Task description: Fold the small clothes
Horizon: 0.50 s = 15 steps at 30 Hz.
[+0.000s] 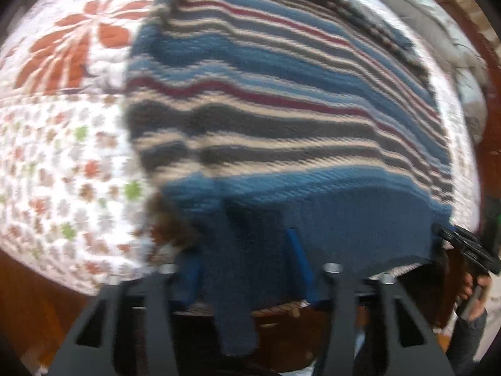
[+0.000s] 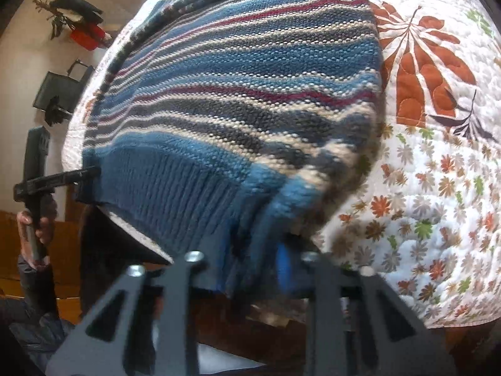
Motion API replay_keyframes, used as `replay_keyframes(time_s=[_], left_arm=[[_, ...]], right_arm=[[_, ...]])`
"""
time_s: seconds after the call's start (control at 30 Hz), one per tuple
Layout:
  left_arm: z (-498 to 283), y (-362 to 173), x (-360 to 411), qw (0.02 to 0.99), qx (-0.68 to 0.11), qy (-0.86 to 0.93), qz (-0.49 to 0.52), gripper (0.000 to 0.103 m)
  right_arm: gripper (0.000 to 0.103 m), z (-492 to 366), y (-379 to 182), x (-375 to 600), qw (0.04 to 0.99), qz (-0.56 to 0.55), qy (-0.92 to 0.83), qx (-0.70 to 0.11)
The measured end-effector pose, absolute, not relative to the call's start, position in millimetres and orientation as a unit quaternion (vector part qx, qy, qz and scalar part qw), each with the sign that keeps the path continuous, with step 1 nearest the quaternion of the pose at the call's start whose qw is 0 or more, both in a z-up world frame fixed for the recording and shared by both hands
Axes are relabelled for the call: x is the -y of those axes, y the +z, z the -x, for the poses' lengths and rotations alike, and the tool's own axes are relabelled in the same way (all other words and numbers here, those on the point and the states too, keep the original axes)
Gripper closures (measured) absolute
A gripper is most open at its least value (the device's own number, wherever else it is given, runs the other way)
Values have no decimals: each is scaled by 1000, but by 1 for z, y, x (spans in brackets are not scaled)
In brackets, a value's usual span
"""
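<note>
Left gripper (image 1: 247, 266): matte black frame with triangular cut-outs, silver screw heads at the finger bases, blue pads. Right gripper (image 2: 250, 250): identical build, black frame, silver screws, blue pads. Hand (image 2: 34, 222) grips a black handle; dark trouser fabric below.

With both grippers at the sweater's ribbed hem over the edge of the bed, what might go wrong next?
1. The left gripper has only a narrow bunch of the striped sweater between its fingers; it may slip out on lifting.
2. The right gripper pinches bunched hem, so the fold could come out crooked on the quilt.
</note>
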State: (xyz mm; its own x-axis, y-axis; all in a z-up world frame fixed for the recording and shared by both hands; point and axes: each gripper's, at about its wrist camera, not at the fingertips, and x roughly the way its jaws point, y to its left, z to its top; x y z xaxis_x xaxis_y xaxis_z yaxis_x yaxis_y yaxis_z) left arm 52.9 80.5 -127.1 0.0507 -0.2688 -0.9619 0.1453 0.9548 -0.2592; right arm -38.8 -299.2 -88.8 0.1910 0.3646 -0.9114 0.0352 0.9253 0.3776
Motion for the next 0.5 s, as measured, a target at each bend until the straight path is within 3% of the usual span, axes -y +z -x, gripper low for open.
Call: replay_keyframes(time_s=[0.07, 0.13, 0.5], left_arm=[[-54, -122, -87, 724, -672, -140, 70, 84], [-55, -117, -92, 727, -667, -138, 87, 88], [-65, -72, -107, 764, -611, -168, 116, 91]], right_arm=[[92, 39, -87, 301, 757, -167, 111, -622], [95, 39, -81, 305, 760, -186, 120, -611], [95, 23, -47, 325, 780, -242, 146, -559]])
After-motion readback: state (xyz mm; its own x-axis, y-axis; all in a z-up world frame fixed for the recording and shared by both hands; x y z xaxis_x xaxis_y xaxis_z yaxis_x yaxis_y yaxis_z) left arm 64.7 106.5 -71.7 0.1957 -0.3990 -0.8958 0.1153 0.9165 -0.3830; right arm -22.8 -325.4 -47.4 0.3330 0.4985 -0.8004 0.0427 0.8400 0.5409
